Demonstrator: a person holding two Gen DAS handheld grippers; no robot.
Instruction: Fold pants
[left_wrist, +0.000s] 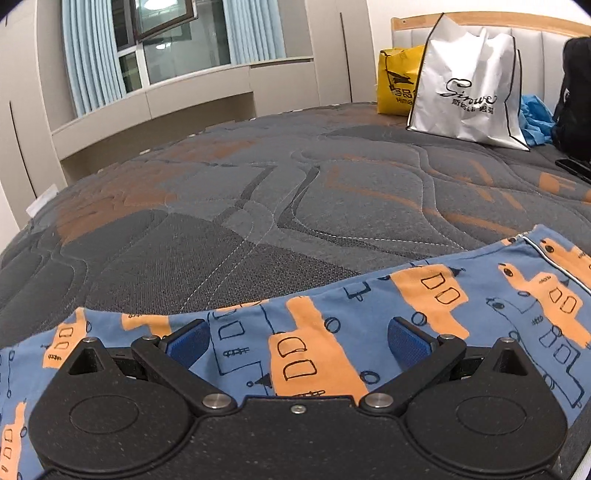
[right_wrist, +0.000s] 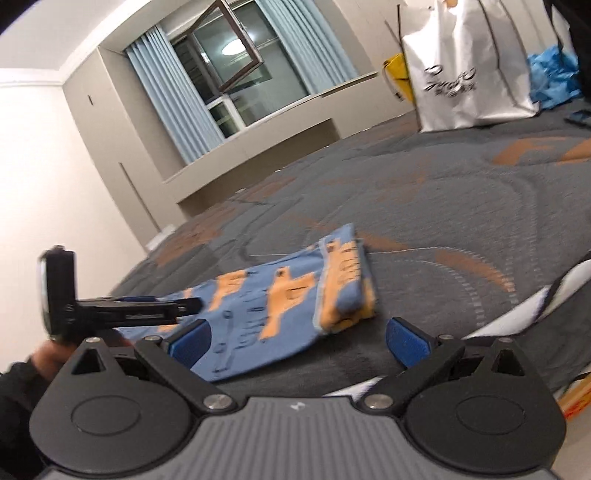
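Note:
The pants (left_wrist: 332, 332) are blue with orange printed shapes and lie flat on the grey and orange bed (left_wrist: 258, 206). In the left wrist view my left gripper (left_wrist: 297, 338) hovers open just over the cloth, with its blue pads apart and nothing between them. In the right wrist view the pants (right_wrist: 280, 302) lie folded into a compact bundle near the bed's front edge. My right gripper (right_wrist: 297, 339) is open above that edge, holding nothing. The left gripper (right_wrist: 129, 310) shows from the side at the pants' left end, held by a person's hand (right_wrist: 48, 360).
A white shopping bag (left_wrist: 472, 85), a yellow bag (left_wrist: 397, 81), blue cloth (left_wrist: 537, 118) and a black bag (left_wrist: 576, 96) stand by the headboard. A dark flat object (left_wrist: 574, 168) lies at the right. Beyond the bed is a window (left_wrist: 177, 44) with light blue curtains.

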